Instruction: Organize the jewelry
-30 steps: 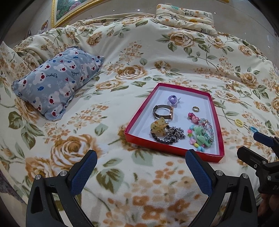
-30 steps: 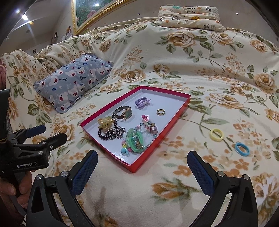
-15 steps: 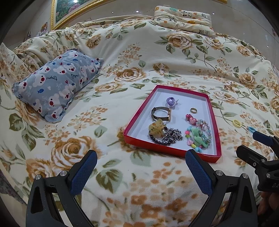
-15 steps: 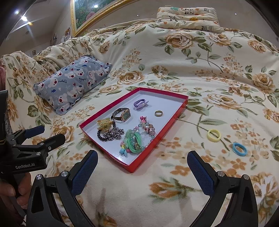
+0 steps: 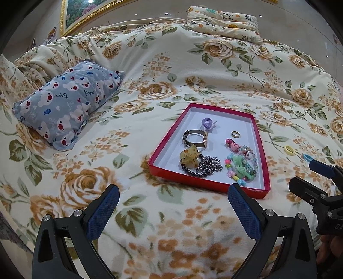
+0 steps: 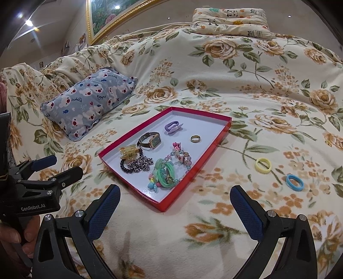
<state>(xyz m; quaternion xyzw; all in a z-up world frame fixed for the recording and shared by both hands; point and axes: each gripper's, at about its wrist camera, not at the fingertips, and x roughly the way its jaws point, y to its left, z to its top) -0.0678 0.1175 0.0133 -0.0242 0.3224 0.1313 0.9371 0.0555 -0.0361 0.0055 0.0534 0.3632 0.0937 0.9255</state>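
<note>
A red tray (image 5: pixel 165 142) (image 6: pixel 216 138) lies on the floral bedspread. It holds a watch (image 6: pixel 150 139), a gold ring (image 6: pixel 195 138), a purple clip (image 6: pixel 172 127), a yellow claw clip (image 5: pixel 189 157), chains and bead bracelets (image 6: pixel 169 171). A yellow ring (image 6: pixel 262 165) (image 5: pixel 288 149) and a blue ring (image 6: pixel 295 182) lie on the bedspread right of the tray. My left gripper (image 5: pixel 171 208) is open and empty in front of the tray. My right gripper (image 6: pixel 174 208) is open and empty, near the tray's front corner.
A blue patterned pillow (image 5: pixel 66 103) (image 6: pixel 90 103) lies left of the tray. A folded panda-print quilt (image 5: pixel 220 19) sits at the far end of the bed. A gold picture frame (image 6: pixel 107 17) hangs behind.
Both grippers have drawn back a little from the tray, which looks smaller and farther. Both stay open and empty.
</note>
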